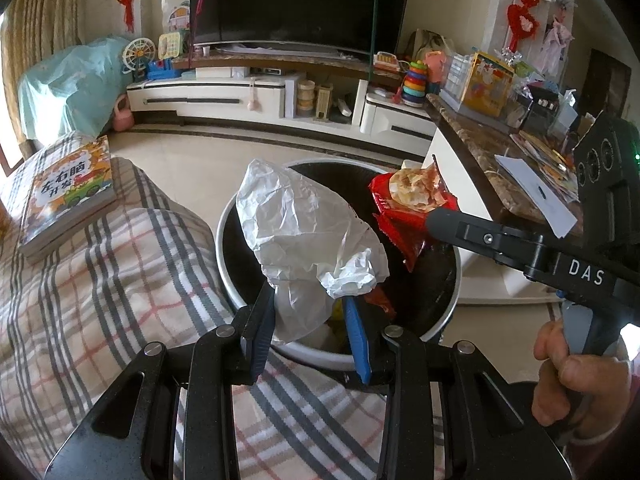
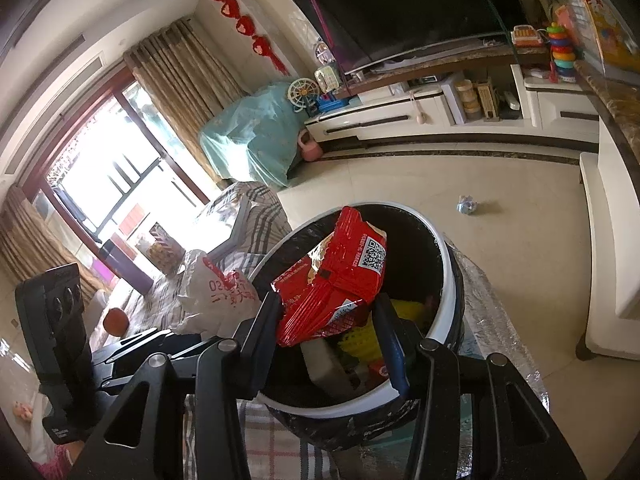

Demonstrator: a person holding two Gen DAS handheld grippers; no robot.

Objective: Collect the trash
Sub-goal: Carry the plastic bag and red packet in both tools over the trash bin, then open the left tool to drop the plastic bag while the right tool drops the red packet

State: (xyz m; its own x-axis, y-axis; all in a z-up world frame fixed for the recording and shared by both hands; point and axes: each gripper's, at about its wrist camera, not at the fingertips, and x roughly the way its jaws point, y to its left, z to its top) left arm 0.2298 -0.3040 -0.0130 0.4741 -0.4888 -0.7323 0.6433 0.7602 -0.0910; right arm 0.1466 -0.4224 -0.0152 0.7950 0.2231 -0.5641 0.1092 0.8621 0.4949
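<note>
Right now both pieces of trash held over bin [image 1: 240,216], prob for dropping straight in. Left gripper [image 1: 308,320] pinching crumpled white bag [image 1: 304,232] by its lower end, so bulk of it stands up above bin mouth. Right gripper [image 2: 328,320] clamped on red snack wrapper [image 2: 340,276], QR side up in right wrist view; from left wrist view same wrapper [image 1: 408,208] seen at tip of right gripper [image 1: 434,220], over far right of rim. Held high and w/ fingers angled in, likely so stuff falls clear of rim instead of catching on it. Bin lined w/ black bag, already part full: yellow item [image 2: 360,336] and white block [image 2: 324,364] visible inside, other bits too dark to ID.

Bin on pale tiled floor, just beside plaid-covered sofa [image 1: 100,280]; kids' book [image 1: 68,196] lying on that cover. Small crumpled scrap [image 2: 467,204] out on floor, well apart from bin, looks like more trash to fetch. TV unit w/ toys along far wall, marble-top counter [image 1: 472,136] to right w/ papers. Window and curtains at left, bright glare.
</note>
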